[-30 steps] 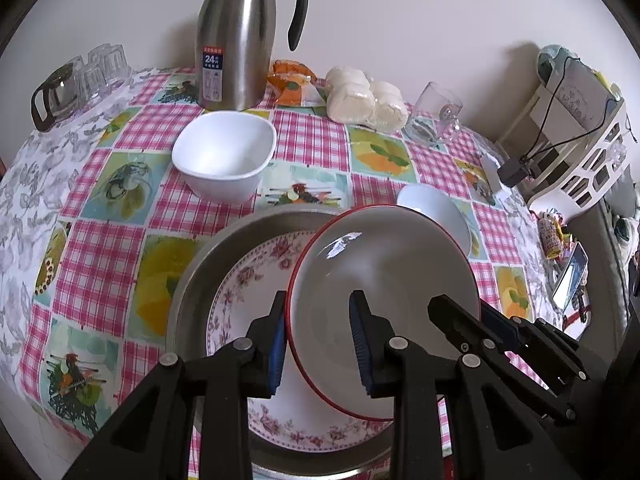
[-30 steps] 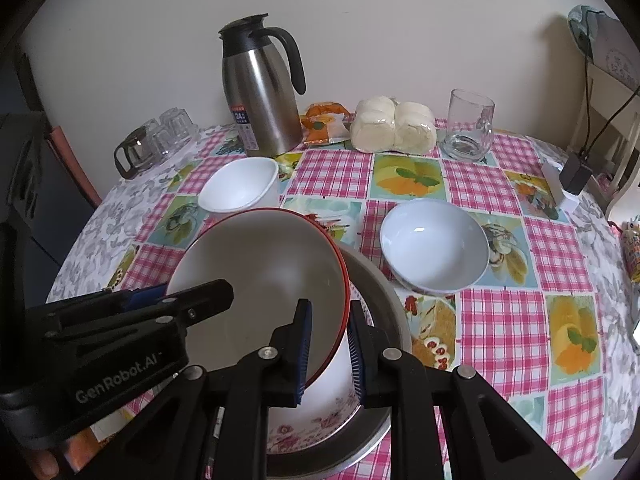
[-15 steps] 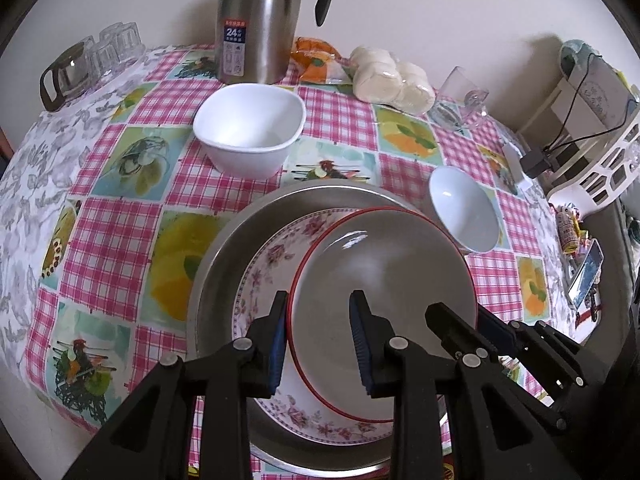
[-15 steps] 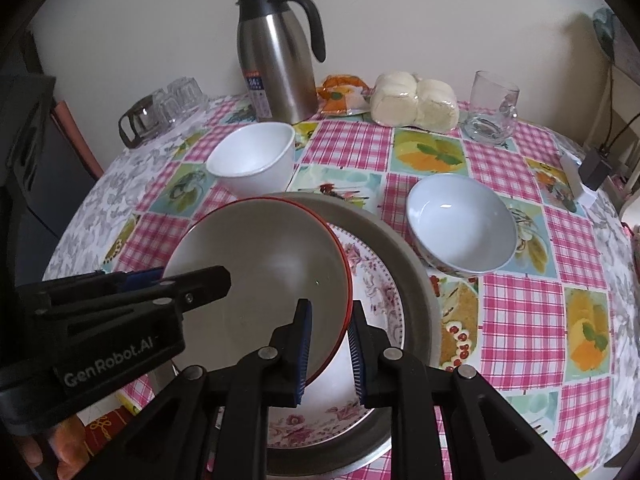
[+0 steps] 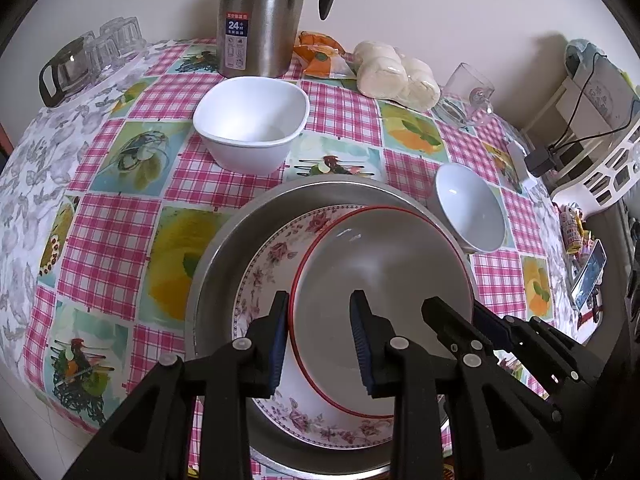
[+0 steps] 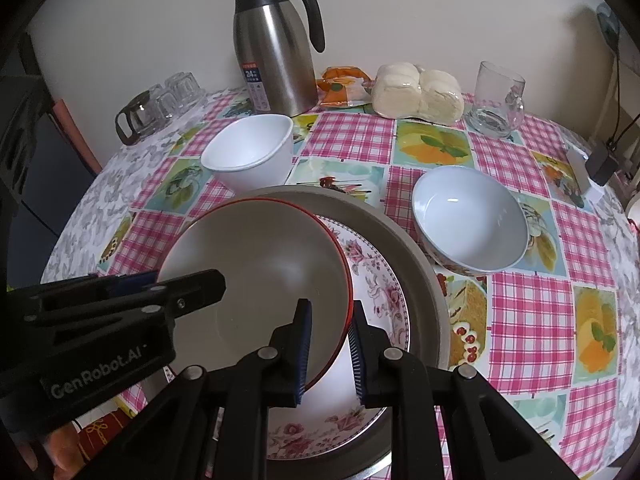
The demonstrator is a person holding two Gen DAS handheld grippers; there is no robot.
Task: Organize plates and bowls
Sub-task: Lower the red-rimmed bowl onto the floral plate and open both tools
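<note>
A red-rimmed grey plate (image 5: 384, 280) rests tilted on a floral plate (image 5: 272, 256) inside a steel pan (image 5: 224, 240). My left gripper (image 5: 319, 332) straddles the red-rimmed plate's near left rim with its jaws apart, not pinching. My right gripper (image 6: 329, 340) is closed on the same plate's right rim (image 6: 348, 280). The floral plate (image 6: 380, 276) and the pan (image 6: 424, 264) also show in the right wrist view. A square white bowl (image 5: 252, 124) and a round white bowl (image 5: 468, 204) stand on the checked tablecloth behind the pan.
A steel thermos jug (image 5: 260, 16), bagged buns (image 5: 396, 72), a snack packet (image 5: 320, 56), a glass mug (image 5: 464, 88) and upturned glasses (image 5: 92, 60) stand along the back by the wall. A white rack (image 5: 600, 120) stands at the right, off the table.
Both grippers lowered the red-rimmed plate from a steep tilt down onto the floral plate in the pan. The cameras moved closer to the table.
</note>
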